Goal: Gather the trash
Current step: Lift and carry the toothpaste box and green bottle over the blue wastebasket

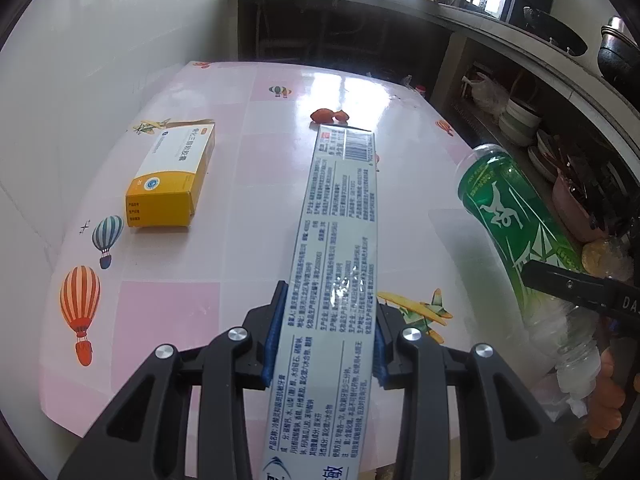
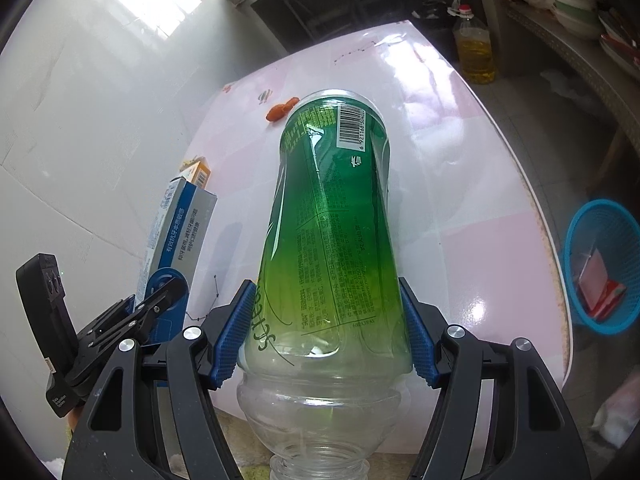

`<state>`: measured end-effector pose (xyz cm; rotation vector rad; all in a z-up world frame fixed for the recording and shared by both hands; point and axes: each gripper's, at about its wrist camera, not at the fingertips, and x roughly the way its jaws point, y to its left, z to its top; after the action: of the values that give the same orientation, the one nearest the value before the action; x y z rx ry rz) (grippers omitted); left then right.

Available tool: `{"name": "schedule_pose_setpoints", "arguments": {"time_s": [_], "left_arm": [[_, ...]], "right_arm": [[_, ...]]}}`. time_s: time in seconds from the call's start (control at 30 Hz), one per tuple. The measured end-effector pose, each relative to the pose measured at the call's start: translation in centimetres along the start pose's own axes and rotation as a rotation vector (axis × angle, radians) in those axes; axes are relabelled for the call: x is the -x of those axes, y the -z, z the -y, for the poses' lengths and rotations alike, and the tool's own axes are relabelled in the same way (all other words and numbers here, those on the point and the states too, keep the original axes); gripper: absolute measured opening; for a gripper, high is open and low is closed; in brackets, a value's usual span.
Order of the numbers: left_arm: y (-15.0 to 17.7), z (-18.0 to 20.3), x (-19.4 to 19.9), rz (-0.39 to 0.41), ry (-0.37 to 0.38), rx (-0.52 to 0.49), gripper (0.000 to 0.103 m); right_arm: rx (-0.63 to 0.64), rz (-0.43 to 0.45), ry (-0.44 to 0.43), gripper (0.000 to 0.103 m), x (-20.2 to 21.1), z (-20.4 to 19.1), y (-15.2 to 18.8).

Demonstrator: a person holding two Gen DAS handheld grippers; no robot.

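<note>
**A:** Since the left wrist view comes first: the left gripper [image 1: 324, 336] is clamped on a long grey-white cardboard toothpaste box [image 1: 340, 232], held up over the pink balloon-print table [image 1: 168, 312]. Not collected yet: a yellow-and-white cardboard medicine box [image 1: 172, 178] near the table's left edge, and some small red scraps [image 1: 330, 115] toward the far edge.

**B:** Right wrist view: the right gripper [image 2: 326, 328] is squeezing an empty clear plastic bottle with a green label [image 2: 332, 216], base pointing away. A blue plastic mesh basket [image 2: 602, 266] sits on the floor past the table's right edge, with something red already inside. I'd guess we're roughly halfway, two in hand and two left.
</note>
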<state>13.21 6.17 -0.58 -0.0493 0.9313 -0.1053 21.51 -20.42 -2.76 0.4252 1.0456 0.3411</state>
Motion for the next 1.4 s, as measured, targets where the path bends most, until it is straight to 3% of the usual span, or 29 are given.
{"name": "schedule_pose_setpoints", "arguments": {"time_s": [0.5,0.87,1.13,1.4], "left_arm": [[-3.0,2.8,2.4,0.084,0.042,-0.049,0.034],[-5.4,9.2,2.9,0.114,0.134,-0.141,0.034],[-7.0,16.2,1.9,0.092,0.247,-0.237,0.034],[-8.5,24.0,-1.2,-0.017,0.392,-0.318,0.034]], "right_arm": [[-0.029,0.083,-0.062,0.065,4.3,1.5,0.4],[-0.105,0.184,-0.075,0.065,9.1,4.7,1.5],[-0.199,0.287,-0.017,0.065,14.2,8.8,3.7],[-0.363,0.389,0.109,0.065,19.6,14.7,7.3]]}}
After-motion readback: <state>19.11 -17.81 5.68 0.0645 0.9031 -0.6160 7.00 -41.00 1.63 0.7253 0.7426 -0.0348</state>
